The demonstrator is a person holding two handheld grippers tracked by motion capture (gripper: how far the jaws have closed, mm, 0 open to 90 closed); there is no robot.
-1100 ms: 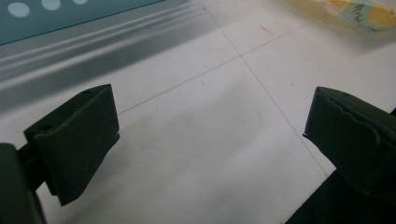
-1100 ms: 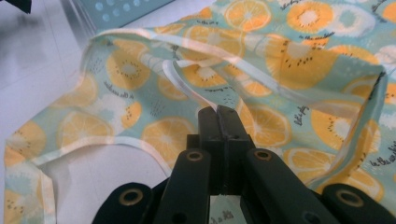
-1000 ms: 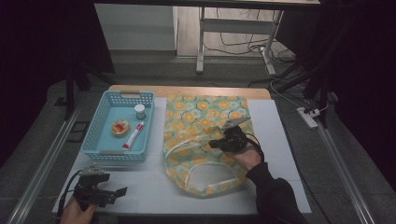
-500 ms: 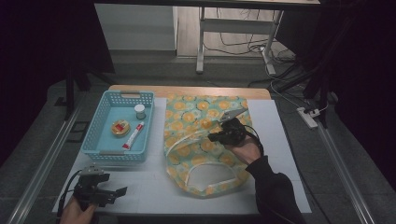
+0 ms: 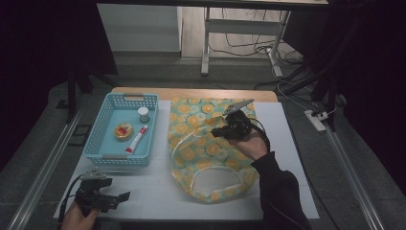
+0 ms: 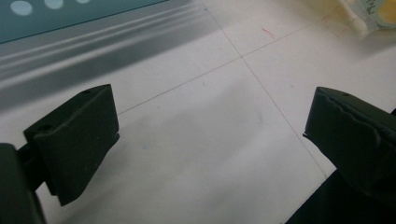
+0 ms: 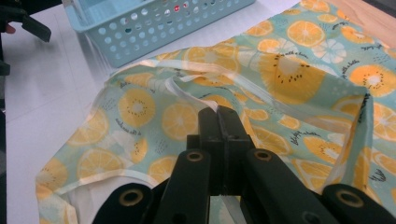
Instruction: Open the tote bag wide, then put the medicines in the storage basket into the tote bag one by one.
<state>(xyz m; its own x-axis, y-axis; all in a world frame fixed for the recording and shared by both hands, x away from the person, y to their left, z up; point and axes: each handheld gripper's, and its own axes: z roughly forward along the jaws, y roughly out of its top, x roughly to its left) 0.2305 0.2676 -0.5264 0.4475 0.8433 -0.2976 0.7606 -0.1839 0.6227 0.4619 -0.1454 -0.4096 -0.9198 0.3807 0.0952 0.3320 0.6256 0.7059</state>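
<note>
Right gripper point(image 7: 218, 114) has its jaws pinched together on the white trim of the bag point(image 5: 206, 143) — lifting the top layer off the table point(image 5: 158, 191), I'd say. Left gripper point(image 5: 107, 199) waits wide open, empty. Next: widen the mouth — gently.

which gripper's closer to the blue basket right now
Left. The left gripper sits on the table just below the blue basket, near its front edge. The right gripper is across the fruit-print bag, farther away.
</note>
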